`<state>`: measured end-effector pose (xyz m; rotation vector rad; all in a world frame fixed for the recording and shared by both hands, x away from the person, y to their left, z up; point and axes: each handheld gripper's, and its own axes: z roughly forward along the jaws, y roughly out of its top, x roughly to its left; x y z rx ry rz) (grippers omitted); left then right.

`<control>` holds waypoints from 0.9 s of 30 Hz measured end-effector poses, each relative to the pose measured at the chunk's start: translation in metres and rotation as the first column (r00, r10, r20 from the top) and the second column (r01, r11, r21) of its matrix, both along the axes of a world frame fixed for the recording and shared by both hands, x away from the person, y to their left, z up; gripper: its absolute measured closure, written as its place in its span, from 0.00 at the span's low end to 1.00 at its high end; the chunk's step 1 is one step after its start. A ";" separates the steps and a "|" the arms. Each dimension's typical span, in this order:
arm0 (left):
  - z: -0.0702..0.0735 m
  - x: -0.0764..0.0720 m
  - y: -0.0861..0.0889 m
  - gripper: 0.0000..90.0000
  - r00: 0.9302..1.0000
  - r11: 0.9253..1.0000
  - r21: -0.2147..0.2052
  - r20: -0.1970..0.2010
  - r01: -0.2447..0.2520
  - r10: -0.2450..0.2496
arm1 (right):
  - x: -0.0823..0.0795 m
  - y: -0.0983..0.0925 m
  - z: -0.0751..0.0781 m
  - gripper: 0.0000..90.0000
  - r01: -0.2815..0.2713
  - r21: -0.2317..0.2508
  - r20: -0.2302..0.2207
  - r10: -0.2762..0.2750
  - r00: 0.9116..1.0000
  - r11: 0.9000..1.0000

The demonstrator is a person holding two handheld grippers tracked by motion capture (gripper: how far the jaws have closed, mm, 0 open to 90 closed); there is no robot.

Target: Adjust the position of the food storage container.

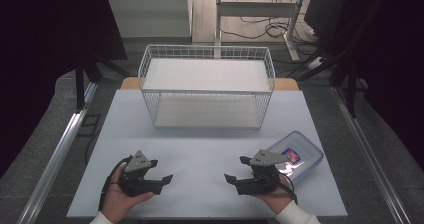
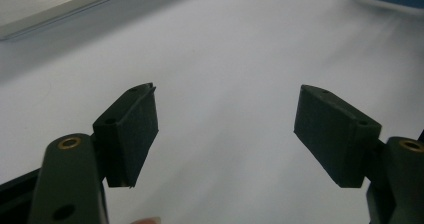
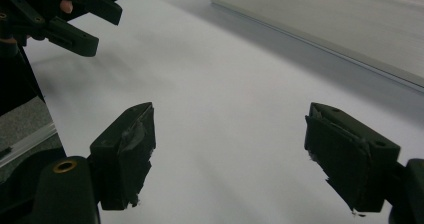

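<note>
Two open grippers rest low over the white table, holding nothing.

The left gripper (image 1: 162, 171) sits near the front left of the table (image 1: 200, 149), and its jaws are spread wide with only bare table between them. The right gripper (image 1: 235, 170) sits at the front right — its jaws gape wide too, gripping nothing. Just beside the right gripper, a little behind it, lies a clear plastic box with a blue lid (image 1: 296, 155). A white wire shelf (image 1: 206, 86) stands at the back of the table — well apart from both grippers.
</note>
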<state>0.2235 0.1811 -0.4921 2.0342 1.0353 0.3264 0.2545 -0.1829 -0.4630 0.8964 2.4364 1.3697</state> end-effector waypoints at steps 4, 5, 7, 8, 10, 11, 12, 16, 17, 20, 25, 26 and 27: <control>-0.001 0.001 0.000 0.28 1.000 1.000 0.012 0.003 0.010 -0.010 | 0.000 0.001 -0.002 0.22 0.002 -0.011 -0.011 -0.002 1.000 1.000; -0.001 0.001 0.000 0.28 1.000 1.000 0.013 0.004 0.013 -0.013 | 0.000 0.001 -0.001 0.22 0.004 -0.011 -0.010 -0.004 1.000 1.000; 0.000 0.001 -0.001 0.28 1.000 1.000 0.012 0.004 0.012 -0.012 | 0.000 0.001 -0.001 0.22 0.006 -0.012 -0.006 -0.006 1.000 1.000; 0.000 0.001 -0.001 0.28 1.000 1.000 0.008 0.007 0.012 -0.012 | 0.000 0.000 -0.001 0.22 0.008 -0.015 -0.006 -0.008 1.000 1.000; 0.001 0.000 -0.001 0.28 1.000 1.000 0.005 0.010 0.014 -0.014 | 0.000 0.000 -0.001 0.22 0.010 -0.017 -0.006 -0.010 1.000 1.000; 0.000 0.000 -0.002 0.28 1.000 1.000 0.004 0.008 0.016 -0.016 | 0.000 -0.001 -0.001 0.22 0.012 -0.018 -0.006 -0.012 1.000 1.000; 0.000 0.000 -0.002 0.28 1.000 1.000 0.005 0.008 0.018 -0.019 | 0.001 -0.001 -0.001 0.22 0.014 -0.018 -0.005 -0.014 1.000 1.000; 0.001 -0.001 -0.003 0.28 1.000 1.000 0.000 0.007 0.016 -0.016 | 0.000 -0.002 0.001 0.23 0.017 -0.013 -0.005 -0.017 1.000 1.000; 0.001 -0.001 -0.003 0.28 1.000 1.000 -0.001 0.010 0.014 -0.014 | 0.000 -0.002 0.001 0.23 0.018 -0.015 -0.005 -0.018 1.000 1.000; 0.002 0.000 -0.004 0.28 1.000 1.000 0.000 0.020 0.016 -0.016 | 0.000 -0.002 0.001 0.23 0.018 -0.021 -0.001 -0.018 1.000 1.000; 0.002 0.002 -0.005 0.28 0.999 1.000 0.009 0.026 0.025 -0.025 | 0.004 -0.004 0.004 0.24 0.021 -0.027 0.002 -0.021 1.000 0.999; 0.001 0.001 -0.004 0.28 0.999 1.000 0.009 0.023 0.026 -0.026 | 0.005 -0.004 0.005 0.24 0.021 -0.029 0.003 -0.021 1.000 0.999; 0.000 0.001 -0.003 0.28 1.000 1.000 0.009 0.019 0.025 -0.025 | 0.005 -0.005 0.007 0.25 0.020 -0.034 0.009 -0.019 1.000 0.999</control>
